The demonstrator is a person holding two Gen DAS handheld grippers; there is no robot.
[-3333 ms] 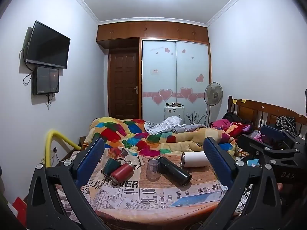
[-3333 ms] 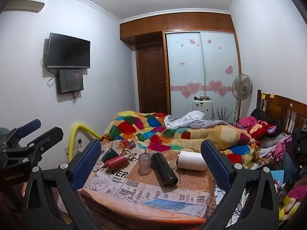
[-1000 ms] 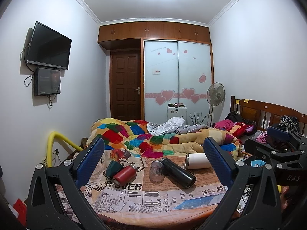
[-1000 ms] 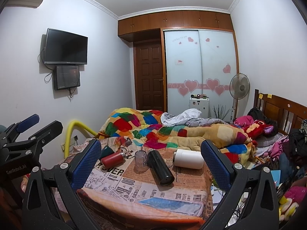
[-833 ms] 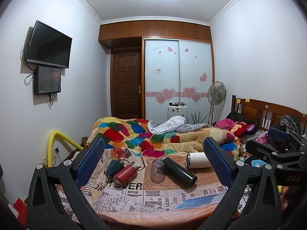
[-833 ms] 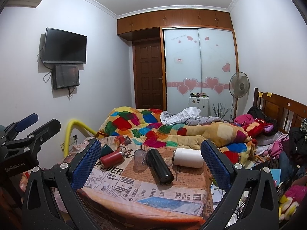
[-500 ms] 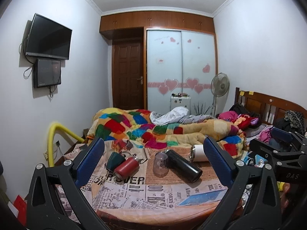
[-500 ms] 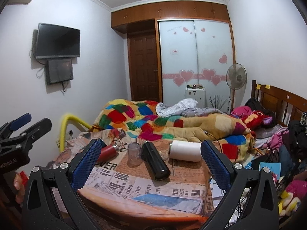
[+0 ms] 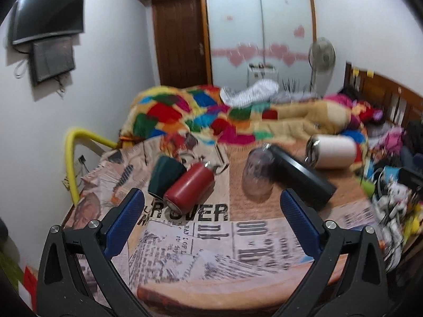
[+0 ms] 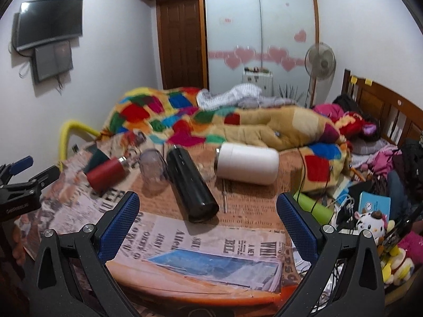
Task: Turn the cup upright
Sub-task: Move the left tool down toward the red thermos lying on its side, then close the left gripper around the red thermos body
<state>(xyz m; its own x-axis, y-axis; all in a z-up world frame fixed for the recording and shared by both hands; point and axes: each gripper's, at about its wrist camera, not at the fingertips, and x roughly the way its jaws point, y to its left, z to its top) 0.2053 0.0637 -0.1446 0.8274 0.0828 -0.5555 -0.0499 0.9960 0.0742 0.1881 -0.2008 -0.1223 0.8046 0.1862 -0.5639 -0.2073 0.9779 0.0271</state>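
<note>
Both grippers hang over the near edge of the newspaper-covered table [image 10: 238, 288], fingers spread wide, holding nothing: left gripper [image 9: 211, 208], right gripper [image 10: 207, 206]. The clear cup [image 10: 152, 167] stands mouth-down mid-table, between the red bottle [image 10: 105, 175] and black flask [image 10: 191, 185], both lying flat.

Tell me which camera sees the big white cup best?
The right wrist view. There the white cup lies on its side near the middle of the picture, whole and fairly sharp, beyond the open tongs. In the left wrist view it sits off toward the right edge, smaller and blurred.
</note>
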